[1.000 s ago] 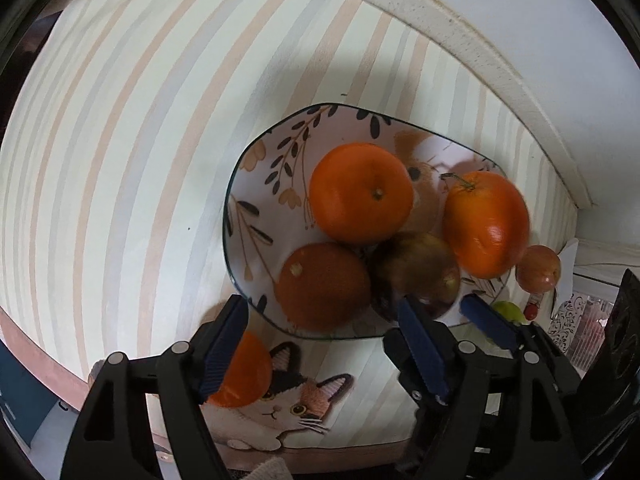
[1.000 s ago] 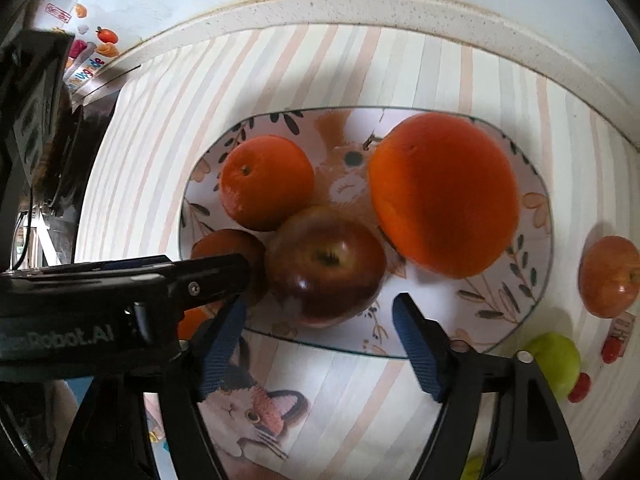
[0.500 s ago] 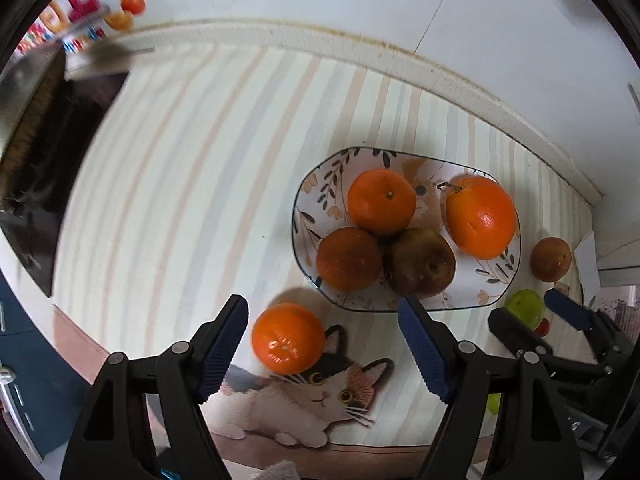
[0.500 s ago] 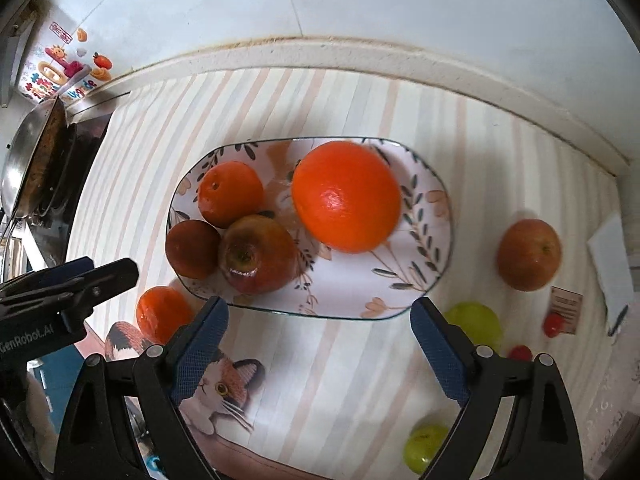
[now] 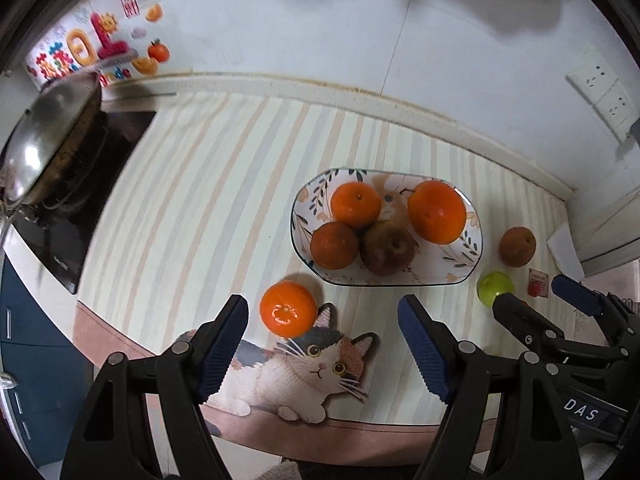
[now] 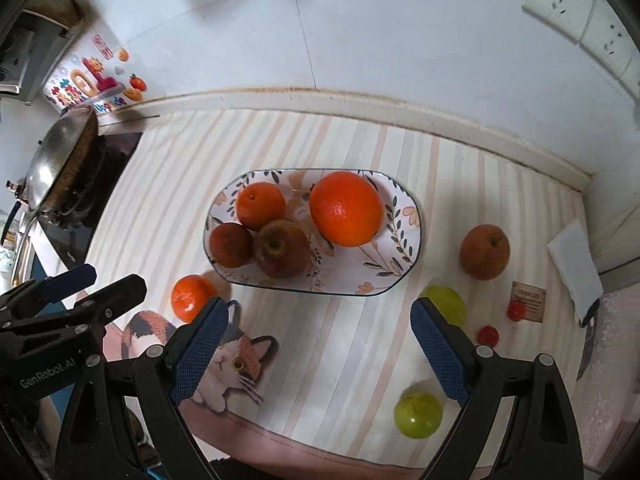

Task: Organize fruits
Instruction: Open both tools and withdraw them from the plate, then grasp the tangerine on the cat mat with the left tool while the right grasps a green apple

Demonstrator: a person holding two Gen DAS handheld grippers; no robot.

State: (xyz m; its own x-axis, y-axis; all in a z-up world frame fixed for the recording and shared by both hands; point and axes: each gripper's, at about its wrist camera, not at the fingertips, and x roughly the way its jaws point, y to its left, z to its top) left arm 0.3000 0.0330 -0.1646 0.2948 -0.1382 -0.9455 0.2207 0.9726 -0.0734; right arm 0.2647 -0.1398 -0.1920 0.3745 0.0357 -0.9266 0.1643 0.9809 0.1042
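Observation:
A floral plate [image 5: 474, 240] [image 6: 412, 236] on the striped mat holds a big orange [image 5: 437, 212] [image 6: 346, 209], two small oranges [image 5: 355, 205] [image 5: 334, 245] and a dark apple [image 5: 388, 247] [image 6: 281, 248]. A loose mandarin [image 5: 288, 314] [image 6: 192, 297] lies left of the plate. A brown apple [image 5: 517, 246] [image 6: 484, 251], two green fruits [image 6: 448, 305] [image 6: 418, 414] and two small red fruits [image 6: 488, 336] [image 6: 517, 310] lie to the right. My left gripper [image 5: 323, 344] is open and empty, high above the mat. My right gripper [image 6: 320, 344] is open and empty too.
A wok [image 5: 44, 148] [image 6: 56, 160] sits on a black stove [image 5: 76, 224] at the far left. A white wall with sockets [image 6: 560, 12] runs behind. A white paper [image 6: 574, 264] and a small card [image 6: 529, 295] lie at the right. The mat's front edge is near.
Both grippers have pulled up and back from the plate, so the view has widened. The fruit has not moved.

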